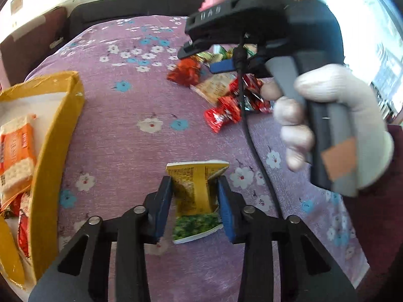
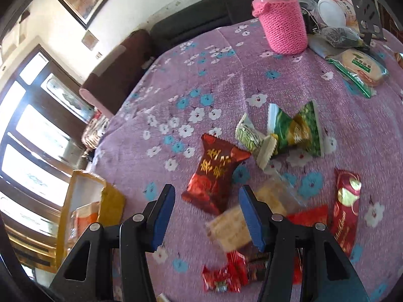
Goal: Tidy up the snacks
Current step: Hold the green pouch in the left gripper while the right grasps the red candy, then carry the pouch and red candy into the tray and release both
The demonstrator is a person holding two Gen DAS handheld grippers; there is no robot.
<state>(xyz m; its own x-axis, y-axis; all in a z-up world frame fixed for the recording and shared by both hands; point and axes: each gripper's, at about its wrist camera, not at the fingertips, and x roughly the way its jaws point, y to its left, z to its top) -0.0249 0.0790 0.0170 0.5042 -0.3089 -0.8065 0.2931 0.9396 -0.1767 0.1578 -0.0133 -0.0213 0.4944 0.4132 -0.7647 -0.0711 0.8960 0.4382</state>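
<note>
Looking past a pink knitted bottle (image 2: 283, 22) at the table's far edge, we see loose snacks scattered on the purple tablecloth (image 2: 176, 95). Our left gripper (image 1: 195, 205) is clamped on a yellow-green packet (image 1: 195, 196), just right of the cardboard box (image 1: 54, 136). Our right gripper (image 2: 206, 217) hangs spread apart over a dark red packet (image 2: 214, 173), touching nothing.

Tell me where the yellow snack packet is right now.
In the left wrist view, the yellow packet sits low in the centre, clamped in the left hand-held gripper above the purple cloth, right of the cardboard box.
</note>
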